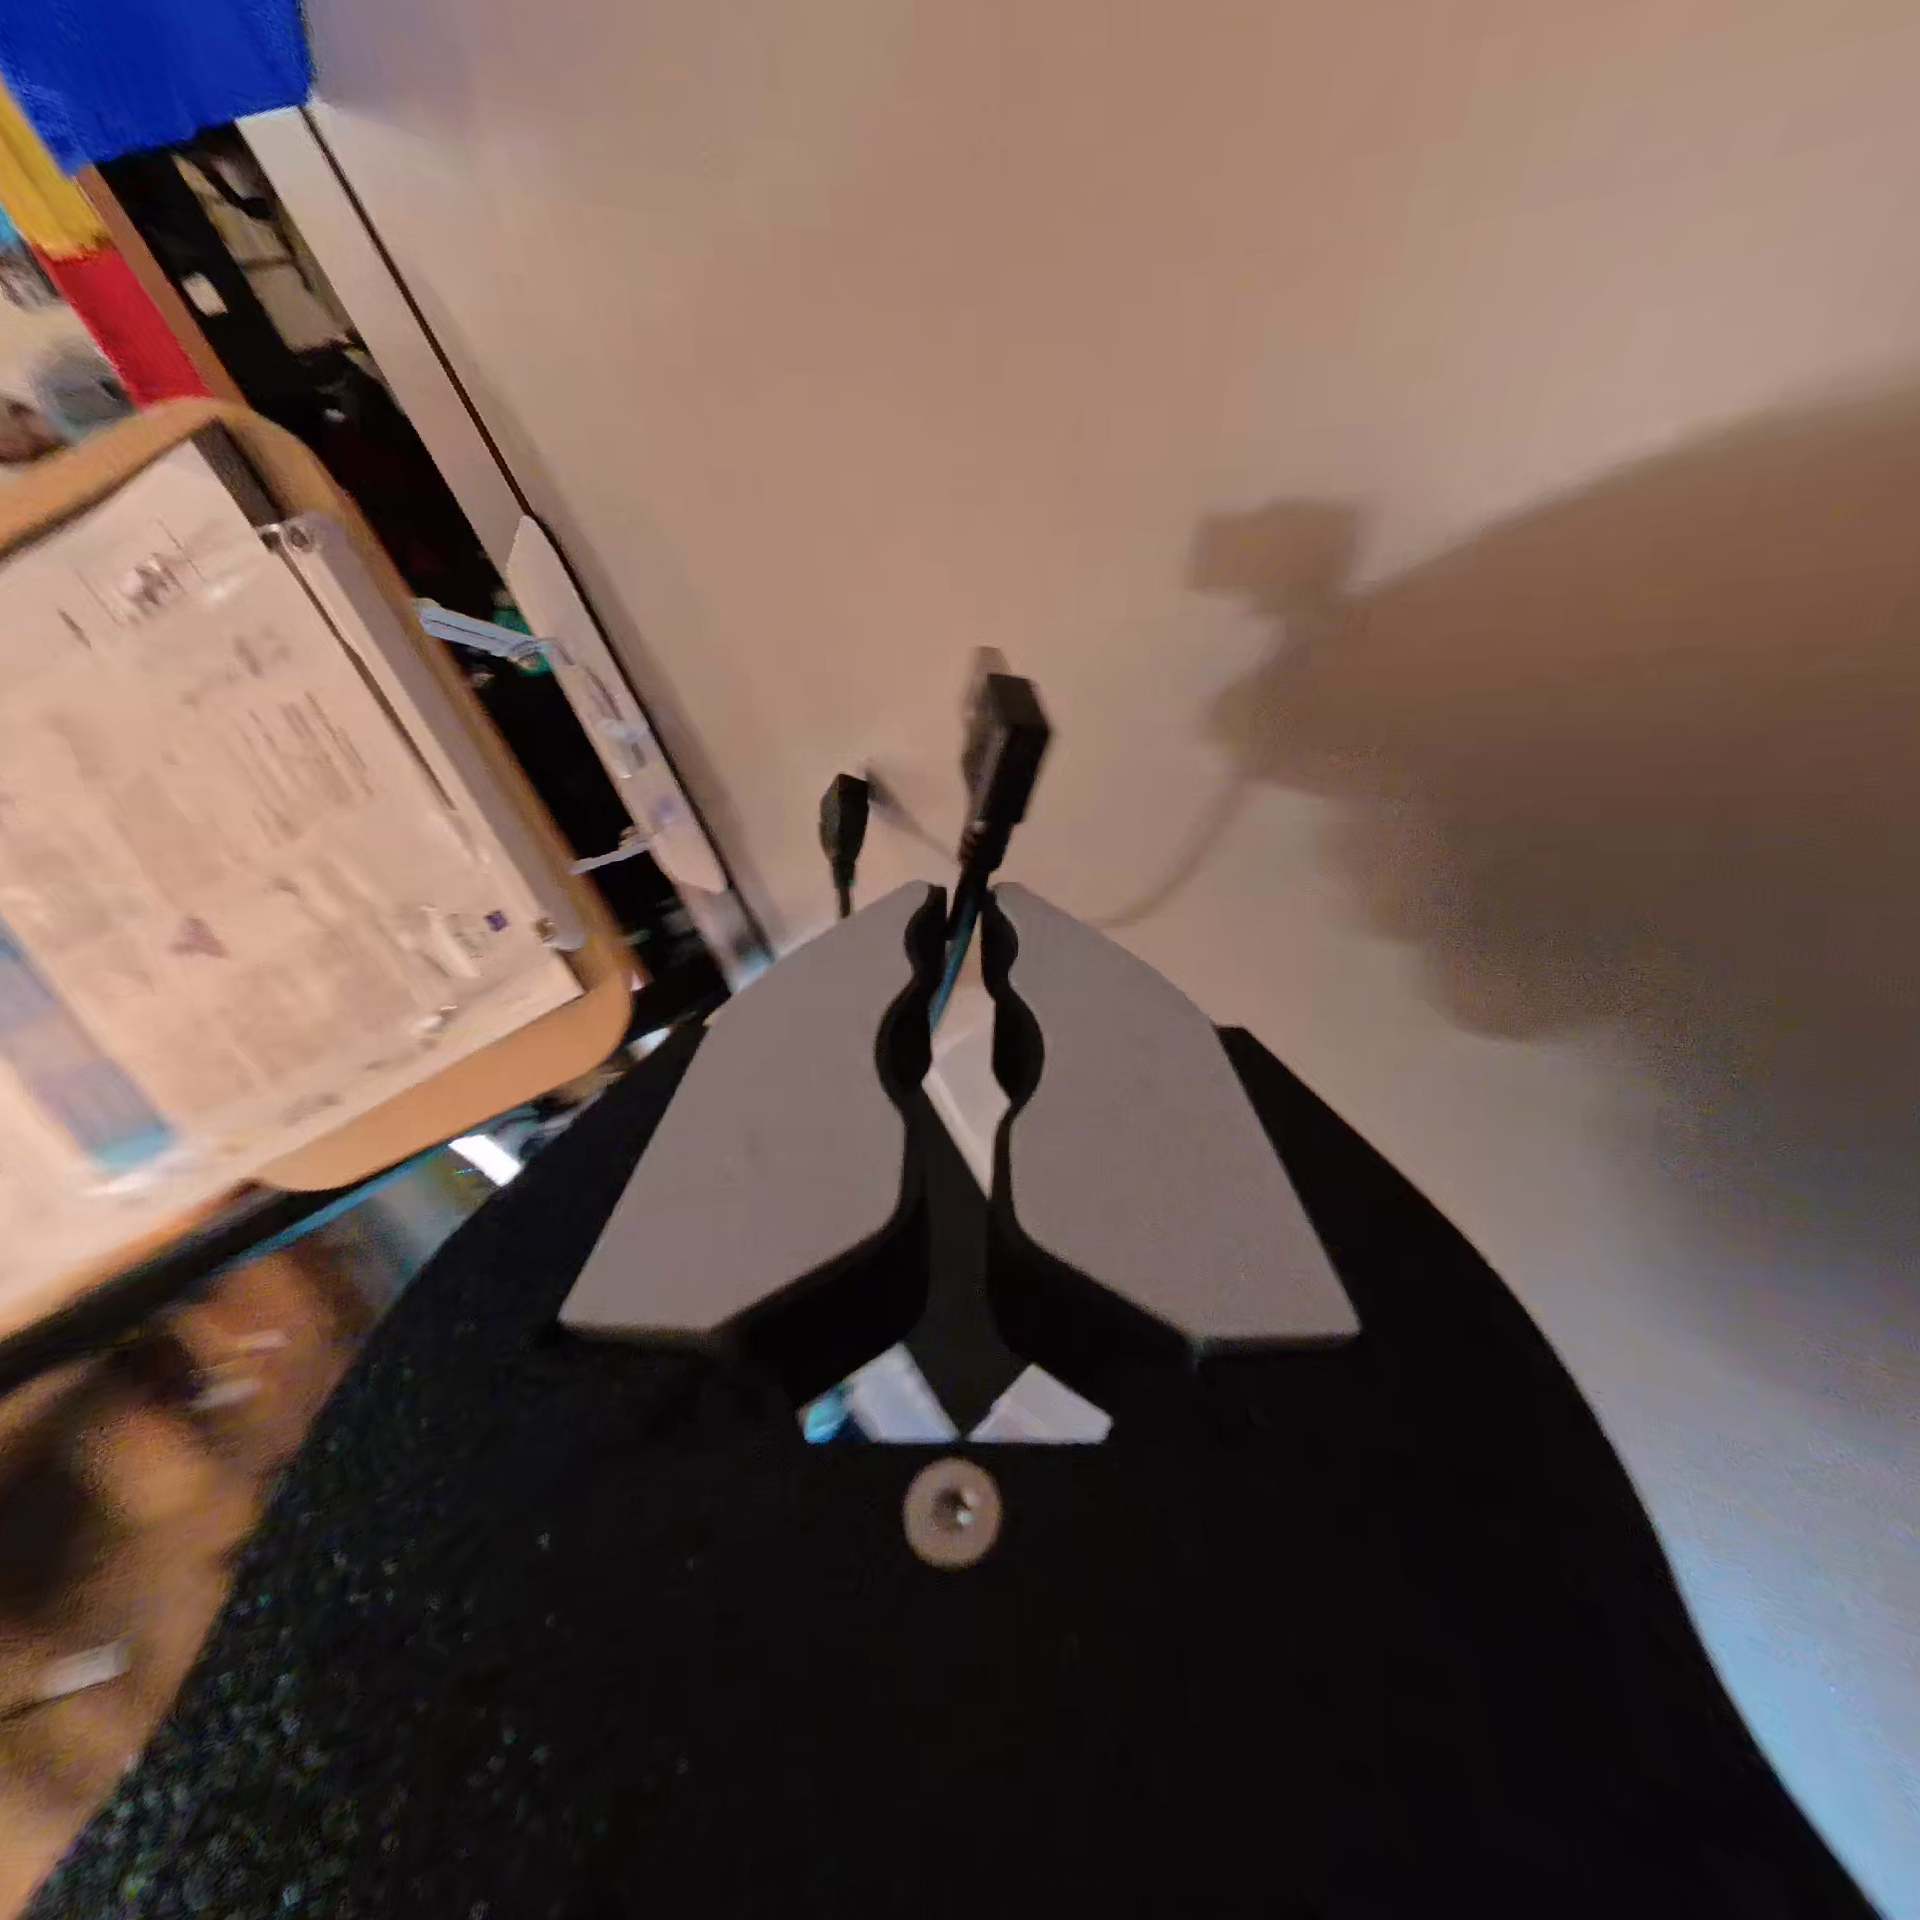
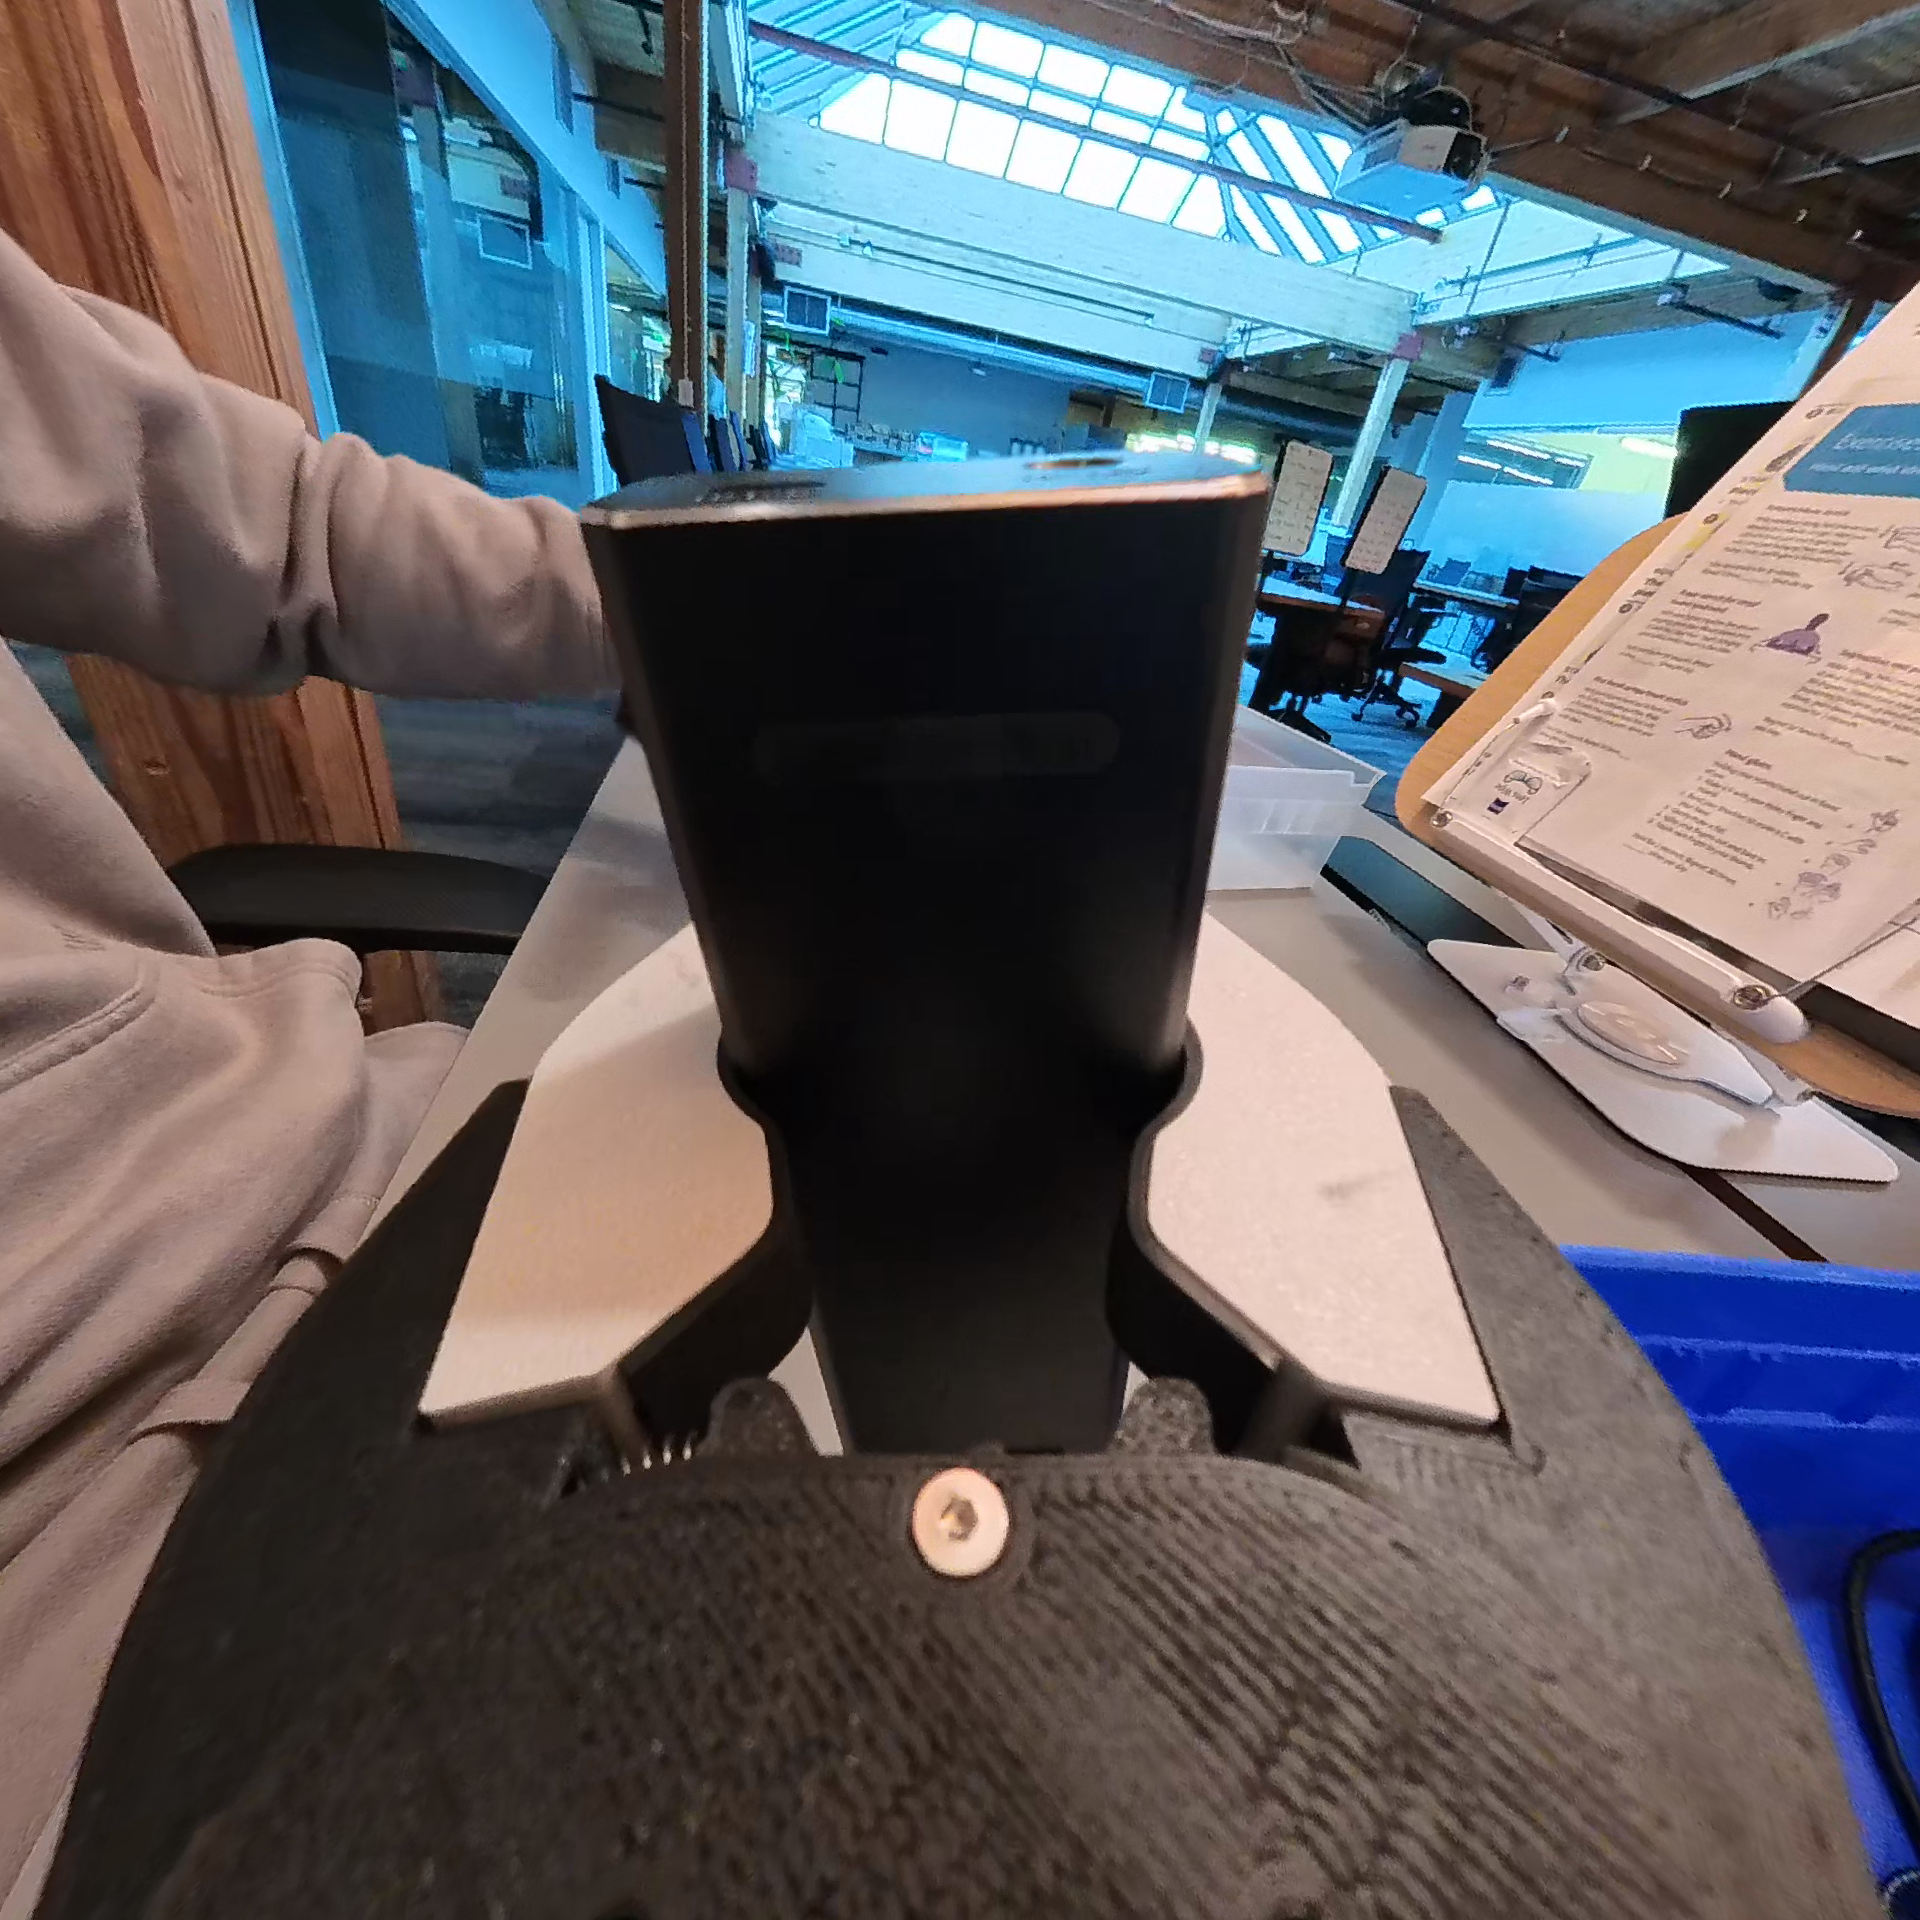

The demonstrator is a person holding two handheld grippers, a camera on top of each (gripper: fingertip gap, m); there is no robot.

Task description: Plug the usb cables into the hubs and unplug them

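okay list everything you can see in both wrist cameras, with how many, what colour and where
black USB cable with rectangular plug: one, black, clamped in the left gripper, plug sticking out past the jaws
second small black plug: one, black, just left of the first
black box-shaped hub: one, black, upright in the right gripper
white tabletop: one, white, under everything
wooden document stand with printed sheets: one, tan and white, right side of the table
blue plastic bin: one, blue, lower right
clear plastic tray: one, behind the hub
grey sleeve: one, left
left gripper: shut on cable
right gripper: shut on hub
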